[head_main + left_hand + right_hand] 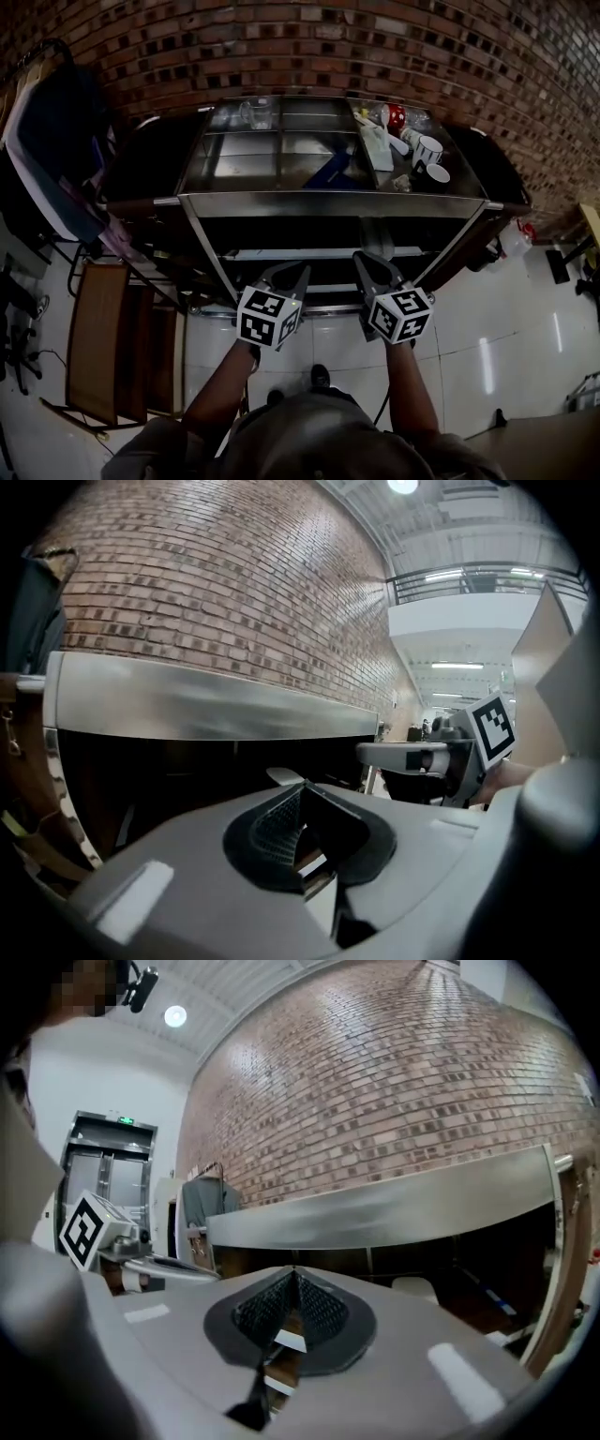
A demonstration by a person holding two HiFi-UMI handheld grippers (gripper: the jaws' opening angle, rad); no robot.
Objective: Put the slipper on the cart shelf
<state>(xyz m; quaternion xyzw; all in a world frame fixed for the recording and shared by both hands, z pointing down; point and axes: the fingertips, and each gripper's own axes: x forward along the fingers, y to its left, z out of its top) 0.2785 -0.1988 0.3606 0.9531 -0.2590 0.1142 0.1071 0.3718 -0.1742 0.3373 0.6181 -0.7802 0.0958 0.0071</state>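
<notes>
A steel cart [337, 204] stands against the brick wall, with dark shelves under its shiny top. Both grippers hover in front of its lower shelves, side by side. My left gripper [292, 272] is shut with nothing between its jaws; in the left gripper view its tips [304, 784] meet. My right gripper [367, 260] is shut and empty too, its tips [293, 1271] touching. A pale rounded thing [413, 1288], perhaps the slipper, lies on a dark shelf inside the cart, also seen in the left gripper view [279, 775]. Neither gripper touches it.
The cart's top carries mugs [427, 150], a red and white bottle [395, 117], a flat blue thing [330, 172] and several other bits. A brown wooden frame [101, 337] stands on the tiled floor at the left, under a rack with blue and white fabric [47, 141].
</notes>
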